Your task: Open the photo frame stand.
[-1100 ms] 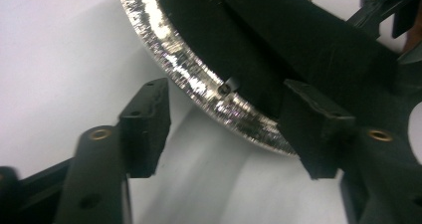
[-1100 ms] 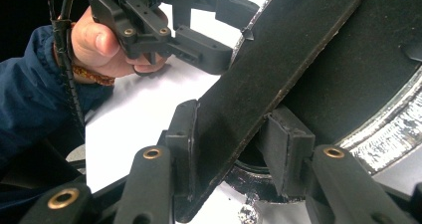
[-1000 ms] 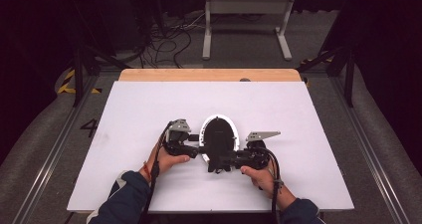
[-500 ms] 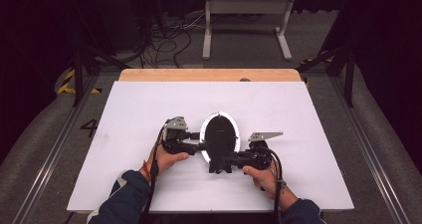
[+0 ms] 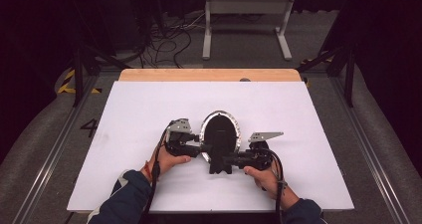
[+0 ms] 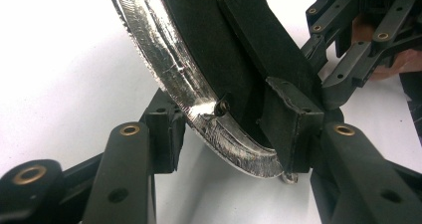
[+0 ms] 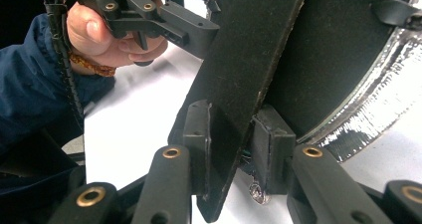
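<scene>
L gripper (image 5: 199, 148) clamped on silver rim of oval mirror (image 5: 220, 137), jaws just closing. R gripper (image 5: 230, 161) pinching black stand flap (image 7: 249, 84) behind mirror, also just closing. Mirror btwn both. Step: fold/open stand. Next: swing flap w/o slipping.

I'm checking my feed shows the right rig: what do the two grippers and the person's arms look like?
Both the left gripper and the right gripper are black, with linkage jaws pinned by brass-coloured rivets and blocky black pads. Each carries a grey three-cornered plate on top and trails a black cable. The person wears dark blue sleeves and an orange braided band at the left wrist.
</scene>
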A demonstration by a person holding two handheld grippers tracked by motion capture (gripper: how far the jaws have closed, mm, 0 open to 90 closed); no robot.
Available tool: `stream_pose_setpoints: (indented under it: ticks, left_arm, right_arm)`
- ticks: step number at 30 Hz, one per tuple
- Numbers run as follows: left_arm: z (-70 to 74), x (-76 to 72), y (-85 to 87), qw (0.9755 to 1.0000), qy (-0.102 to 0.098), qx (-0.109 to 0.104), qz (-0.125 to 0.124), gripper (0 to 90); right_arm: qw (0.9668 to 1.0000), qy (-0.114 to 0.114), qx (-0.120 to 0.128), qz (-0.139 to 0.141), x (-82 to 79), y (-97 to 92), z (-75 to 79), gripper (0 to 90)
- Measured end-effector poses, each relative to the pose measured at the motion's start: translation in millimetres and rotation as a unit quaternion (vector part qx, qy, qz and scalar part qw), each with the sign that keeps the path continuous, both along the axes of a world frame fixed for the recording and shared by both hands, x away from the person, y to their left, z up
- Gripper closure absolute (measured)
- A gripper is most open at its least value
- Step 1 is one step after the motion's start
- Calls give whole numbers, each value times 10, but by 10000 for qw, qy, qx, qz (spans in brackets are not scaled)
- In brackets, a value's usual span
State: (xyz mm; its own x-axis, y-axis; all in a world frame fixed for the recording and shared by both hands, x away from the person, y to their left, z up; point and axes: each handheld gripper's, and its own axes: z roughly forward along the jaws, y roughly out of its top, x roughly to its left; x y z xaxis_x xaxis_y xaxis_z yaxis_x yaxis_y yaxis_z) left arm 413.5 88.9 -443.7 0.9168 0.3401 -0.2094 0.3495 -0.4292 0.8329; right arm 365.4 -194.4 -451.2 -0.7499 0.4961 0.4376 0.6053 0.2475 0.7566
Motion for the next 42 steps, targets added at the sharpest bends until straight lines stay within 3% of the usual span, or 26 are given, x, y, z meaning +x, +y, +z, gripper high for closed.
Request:
stream_pose_setpoints:
  ticks: [3, 17, 27, 29, 37, 42]
  left_arm:
    - [22, -18, -6, 9999, -113, 49, 11, 536]
    - [71, -56, 6, 9995, -277, 126, 51, 553]
    - [118, -91, -9, 9976, -633, 207, 171, 568]
    - [135, -112, -19, 9960, -822, 261, 247, 569]
    - [174, -148, -35, 9910, -1211, 319, 469, 601]
    - [196, -186, -46, 9849, -1552, 422, 637, 617]
  right_arm:
    - [10000, -2, 15, 3, -2, -7, 0, 729]
    - [9999, -77, 63, 38, -27, 3, 37, 732]
    - [9998, -126, 119, 55, -36, -4, 94, 731]
    - [9998, -151, 134, 50, -39, -3, 111, 732]
    - [9996, -269, 127, 36, -41, 4, 165, 732]
    - [9994, -305, 145, 54, -48, 3, 185, 733]
